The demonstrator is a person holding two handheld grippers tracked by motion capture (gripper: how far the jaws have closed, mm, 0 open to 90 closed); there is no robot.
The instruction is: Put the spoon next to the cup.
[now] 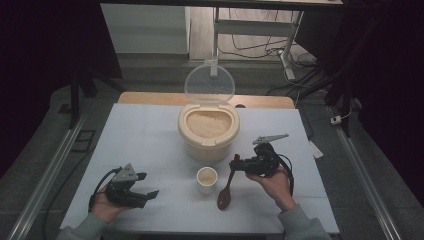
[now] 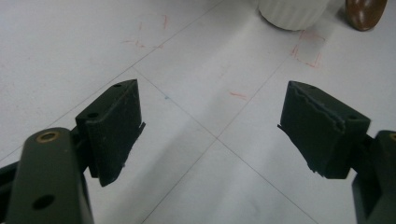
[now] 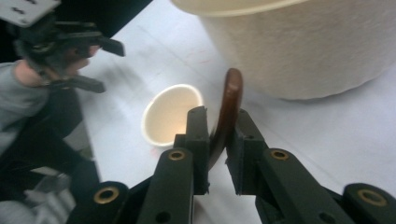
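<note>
You're holding the wooden spoon (image 1: 226, 187) by its handle in your right gripper (image 1: 235, 164), and its long axis is running from the fingers down toward you, bowl end resting on the desk (image 1: 145, 135) just right of the small white cup (image 1: 207, 180). In the right gripper view the handle (image 3: 229, 107) is standing up between the fingers (image 3: 198, 135), which are sitting close around it; I can't tell if both pads are still pressing. Your left gripper (image 1: 145, 186) is sitting near the front-left edge with its fingers (image 2: 116, 130) spread wide over bare desk. The rice bin (image 1: 208, 132) is standing behind the cup with its clear lid (image 1: 209, 82) tipped up. There's no readable writing, just faint red marks (image 2: 308, 51). Plenty of open desk on the left.
</note>
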